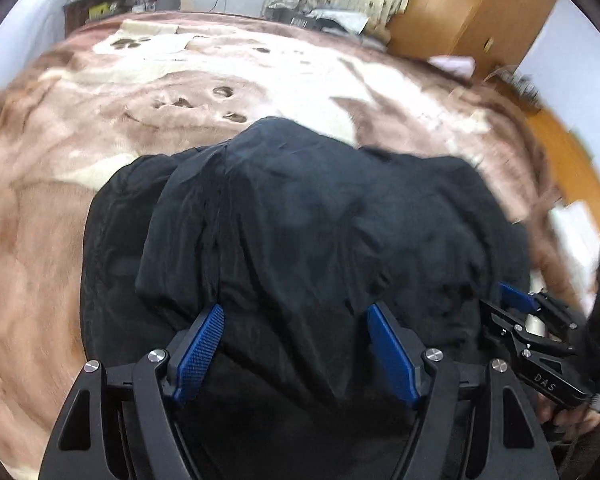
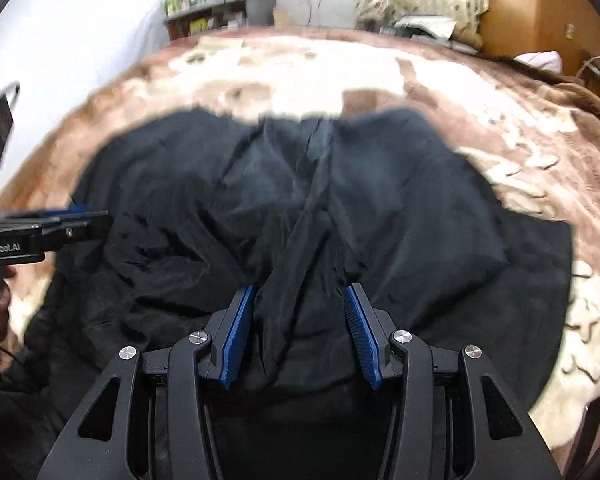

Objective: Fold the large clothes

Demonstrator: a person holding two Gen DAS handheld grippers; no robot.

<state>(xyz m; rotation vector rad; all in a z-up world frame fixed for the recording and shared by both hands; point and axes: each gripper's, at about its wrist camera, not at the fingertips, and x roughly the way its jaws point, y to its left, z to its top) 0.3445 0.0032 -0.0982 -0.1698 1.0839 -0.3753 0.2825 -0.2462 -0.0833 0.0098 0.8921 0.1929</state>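
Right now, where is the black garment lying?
The black garment lies bunched on the brown and cream blanket, filling the lower middle of both wrist views, directly under the left gripper and the right gripper.

Bed (image 1: 60,208): covered by a plush brown-and-cream blanket (image 2: 380,72) with paw-print pattern; a large black garment (image 1: 300,208) lies crumpled and partly folded directly on it, near the bed's front edge.

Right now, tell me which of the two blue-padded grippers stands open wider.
The left gripper: its blue pads stand wider apart over the black jacket than the right gripper's.
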